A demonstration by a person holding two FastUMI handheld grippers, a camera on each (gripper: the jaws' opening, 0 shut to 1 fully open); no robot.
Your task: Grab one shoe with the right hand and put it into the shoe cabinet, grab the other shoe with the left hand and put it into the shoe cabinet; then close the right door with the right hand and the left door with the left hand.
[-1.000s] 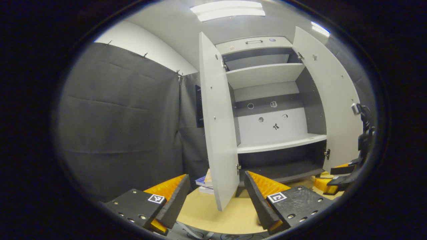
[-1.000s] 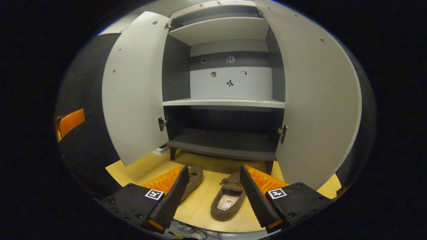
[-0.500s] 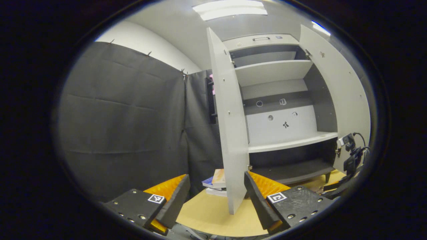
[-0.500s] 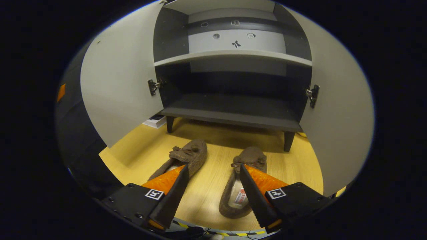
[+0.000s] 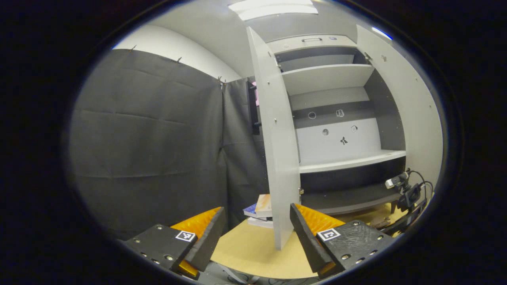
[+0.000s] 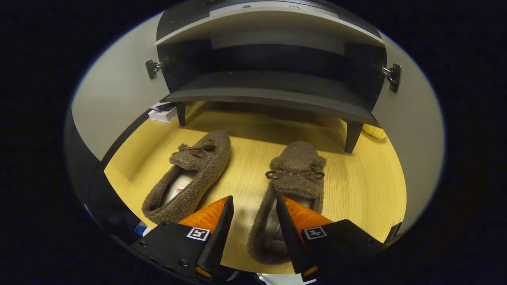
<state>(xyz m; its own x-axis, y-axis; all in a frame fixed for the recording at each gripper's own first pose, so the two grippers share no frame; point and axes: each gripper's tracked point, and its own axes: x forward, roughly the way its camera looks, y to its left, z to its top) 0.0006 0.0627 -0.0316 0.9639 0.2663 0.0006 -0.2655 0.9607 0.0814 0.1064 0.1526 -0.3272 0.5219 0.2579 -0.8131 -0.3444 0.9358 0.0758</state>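
Two brown fuzzy slippers with bows lie on the wooden floor in front of the open shoe cabinet in the right gripper view. My right gripper hovers low over the right slipper. Its jaws are open but narrowed, astride that slipper's left side wall, with one finger over the slipper's opening. The left slipper lies apart, to the left. In the left gripper view my left gripper stands open and empty, facing the edge of the cabinet's left door.
Both doors stand wide open; the right door is at the far side. A stack of books lies on the floor behind the left door. A small camera with cables shows low at the right. A yellow object lies by the cabinet leg.
My right gripper has dropped and tilted down over the right slipper, and its jaws have narrowed. The left gripper has drifted slightly left, so the cabinet sits farther right in its view.
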